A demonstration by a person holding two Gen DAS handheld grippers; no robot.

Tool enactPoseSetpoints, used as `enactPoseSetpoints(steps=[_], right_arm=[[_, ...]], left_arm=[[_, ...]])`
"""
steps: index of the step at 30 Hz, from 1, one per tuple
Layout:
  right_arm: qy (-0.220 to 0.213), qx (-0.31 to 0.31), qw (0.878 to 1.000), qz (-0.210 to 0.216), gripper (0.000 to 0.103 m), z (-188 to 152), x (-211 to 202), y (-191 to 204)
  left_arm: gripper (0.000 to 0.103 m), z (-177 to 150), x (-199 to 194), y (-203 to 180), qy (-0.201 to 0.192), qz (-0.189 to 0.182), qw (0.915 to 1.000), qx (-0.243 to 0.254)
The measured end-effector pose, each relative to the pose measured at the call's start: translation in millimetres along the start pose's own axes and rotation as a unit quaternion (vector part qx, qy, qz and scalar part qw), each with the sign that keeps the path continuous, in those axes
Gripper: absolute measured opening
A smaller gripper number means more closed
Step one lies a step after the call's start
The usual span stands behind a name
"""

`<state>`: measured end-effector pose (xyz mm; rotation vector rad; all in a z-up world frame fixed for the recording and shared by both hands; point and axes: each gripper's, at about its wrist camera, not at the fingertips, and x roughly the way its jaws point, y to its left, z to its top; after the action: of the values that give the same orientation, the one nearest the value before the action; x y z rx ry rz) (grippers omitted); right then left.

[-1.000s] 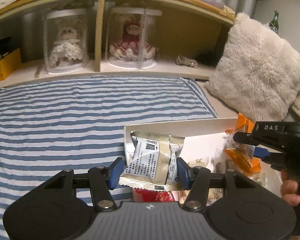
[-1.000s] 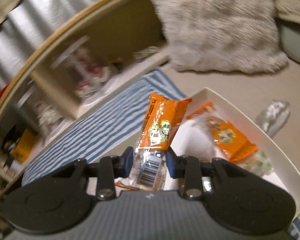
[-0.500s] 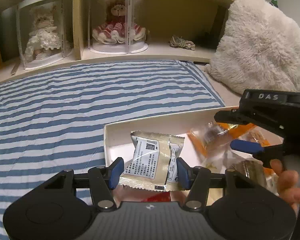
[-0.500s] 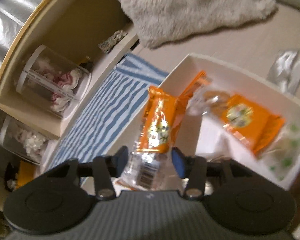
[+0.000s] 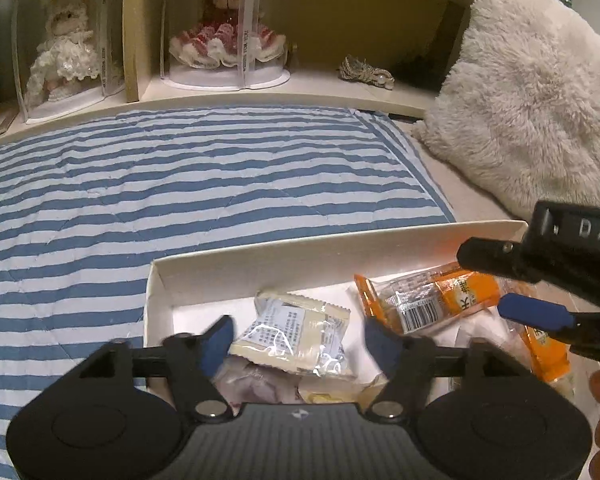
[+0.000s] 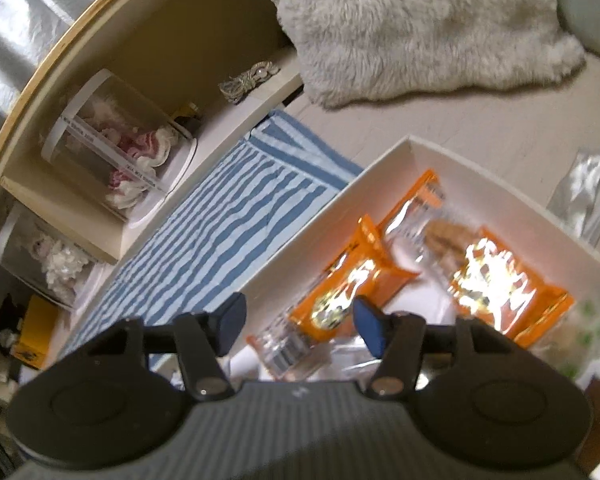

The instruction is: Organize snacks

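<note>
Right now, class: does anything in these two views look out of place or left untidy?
Yes. One silver wrapper lies on the bedding outside the white box, while the other snacks are inside. Those inside are jumbled: the beige packet and orange packets lie tilted, overlapping other wrappers, not in rows.

Cream snack packet [image 5: 296, 336] and orange packets [image 6: 352, 292] flat inside the shallow white box [image 5: 300, 256].
</note>
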<state>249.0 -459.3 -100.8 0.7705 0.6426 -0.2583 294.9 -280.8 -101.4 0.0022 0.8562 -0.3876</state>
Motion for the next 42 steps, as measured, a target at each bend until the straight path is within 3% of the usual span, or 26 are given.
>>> enactPoseSetpoints(steps=[6,11,16,23,42], right_arm=[[0.014,-0.082,0.996,-0.018,0.067,-4,-6,10],[0.023,-0.15,0.988,-0.033,0.073,-11,-13,17],[0.026,-0.178,0.983,-0.038,0.08,-15,-24,17],[0.016,-0.212,0.976,-0.052,0.102,-20,-47,20],[-0.003,-0.297,0.954,-0.04,0.102,-49,-155,16]], left_arm=[[0.086,-2,-11,-2,0.001,0.004,0.9998,0.018],[0.092,-5,-26,-4,-0.002,0.006,0.9994,0.035],[0.101,-9,-44,-6,-0.005,0.006,0.9987,0.049],[0.103,-14,-73,-4,-0.008,0.012,0.9981,0.06],[0.103,-43,-179,9,-0.04,0.022,0.9986,0.028]])
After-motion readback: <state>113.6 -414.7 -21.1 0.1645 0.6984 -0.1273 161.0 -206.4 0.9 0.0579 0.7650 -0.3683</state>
